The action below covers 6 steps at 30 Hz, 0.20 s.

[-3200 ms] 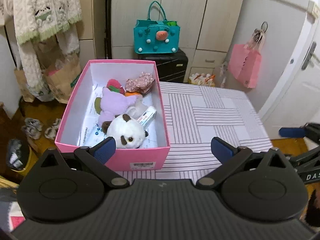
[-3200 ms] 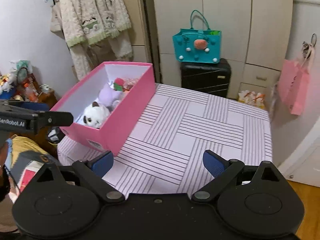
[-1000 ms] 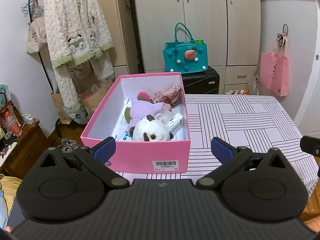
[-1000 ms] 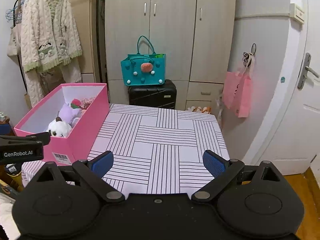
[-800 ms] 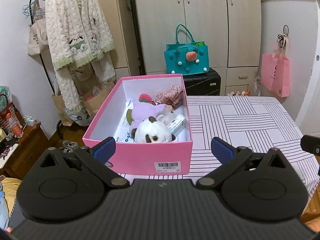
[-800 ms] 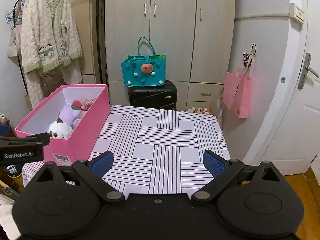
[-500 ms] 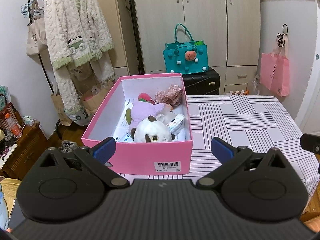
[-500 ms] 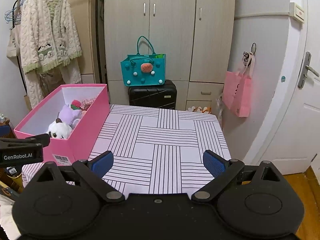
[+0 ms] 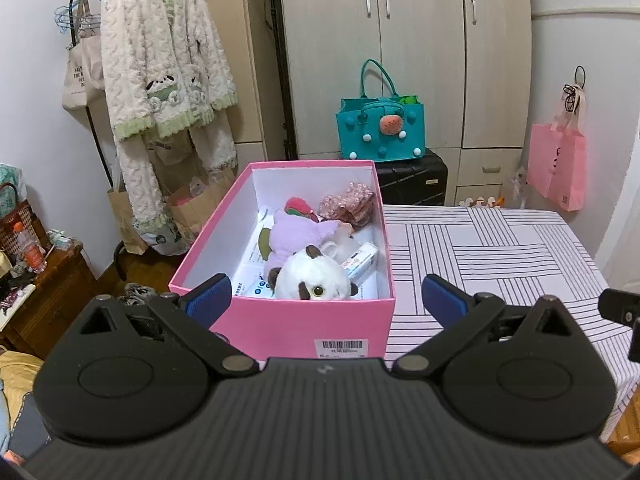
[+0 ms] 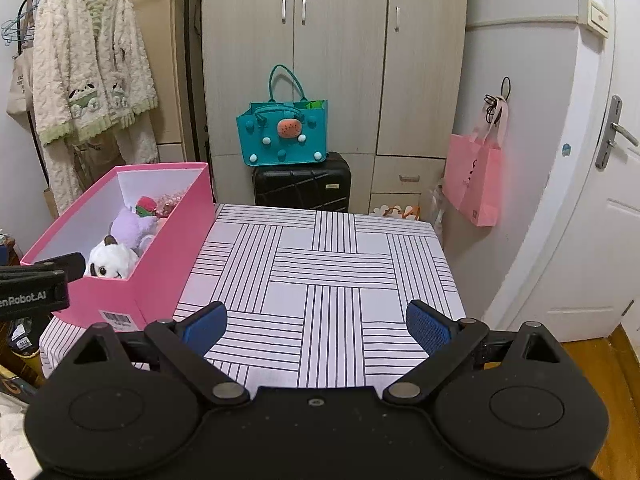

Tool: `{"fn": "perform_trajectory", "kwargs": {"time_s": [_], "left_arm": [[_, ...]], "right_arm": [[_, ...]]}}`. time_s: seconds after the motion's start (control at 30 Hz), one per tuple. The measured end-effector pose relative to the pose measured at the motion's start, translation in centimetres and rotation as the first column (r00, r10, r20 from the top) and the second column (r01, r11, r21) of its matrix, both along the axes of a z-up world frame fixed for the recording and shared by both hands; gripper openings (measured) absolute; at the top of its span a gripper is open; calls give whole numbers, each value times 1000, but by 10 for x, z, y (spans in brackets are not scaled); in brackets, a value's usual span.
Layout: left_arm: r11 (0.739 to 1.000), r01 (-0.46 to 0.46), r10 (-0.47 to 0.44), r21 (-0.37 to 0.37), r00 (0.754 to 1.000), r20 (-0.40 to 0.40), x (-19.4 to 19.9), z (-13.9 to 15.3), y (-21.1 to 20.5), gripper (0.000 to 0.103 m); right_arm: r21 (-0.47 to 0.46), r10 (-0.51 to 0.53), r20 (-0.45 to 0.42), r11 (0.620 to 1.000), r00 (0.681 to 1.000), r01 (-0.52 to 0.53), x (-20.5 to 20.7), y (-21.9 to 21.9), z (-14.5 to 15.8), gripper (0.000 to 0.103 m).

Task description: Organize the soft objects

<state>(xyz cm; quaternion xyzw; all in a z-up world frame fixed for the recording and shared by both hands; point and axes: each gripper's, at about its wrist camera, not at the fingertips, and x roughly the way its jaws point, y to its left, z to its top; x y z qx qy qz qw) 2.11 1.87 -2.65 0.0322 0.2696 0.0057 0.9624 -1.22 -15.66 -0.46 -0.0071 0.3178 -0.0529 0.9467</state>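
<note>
A pink box (image 9: pixel 280 322) (image 10: pixel 160 264) stands on the left end of the striped table (image 9: pixel 500 248) (image 10: pixel 320 272). Inside lie a white panda plush (image 9: pixel 310 280) (image 10: pixel 110 260), a purple plush (image 9: pixel 298 232) (image 10: pixel 130 226), a red-and-green soft toy (image 9: pixel 298 205), a pink patterned fabric piece (image 9: pixel 350 206) and a small tube (image 9: pixel 360 259). My left gripper (image 9: pixel 326 298) hangs open just in front of the box's near wall, holding nothing. My right gripper (image 10: pixel 316 326) is open and empty over the table's near edge, to the right of the box.
Behind the table stand a wardrobe (image 10: pixel 332 60), a black suitcase (image 10: pixel 302 184) and a teal bag (image 10: pixel 282 132) on it. A fluffy robe (image 9: pixel 160 64) hangs at the left, a pink bag (image 10: pixel 476 176) at the right by a white door (image 10: pixel 600 200). A wooden cabinet (image 9: pixel 40 280) stands left.
Over three seconds both grippers pulled back and levelled out from the box; in the last second they barely shift. Both stay open and empty.
</note>
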Motion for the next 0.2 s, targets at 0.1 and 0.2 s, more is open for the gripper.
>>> {"fn": "perform_trajectory", "kwargs": {"time_s": [0.1, 0.2], "left_arm": [[1000, 0, 0, 3, 1000, -7, 1, -1, 2, 103], [1000, 0, 0, -2, 1000, -13, 2, -2, 4, 103]], "right_arm": [[3, -8, -7, 1000, 1000, 8, 2, -1, -1, 98], [2, -8, -9, 1000, 1000, 8, 3, -1, -2, 98]]}}
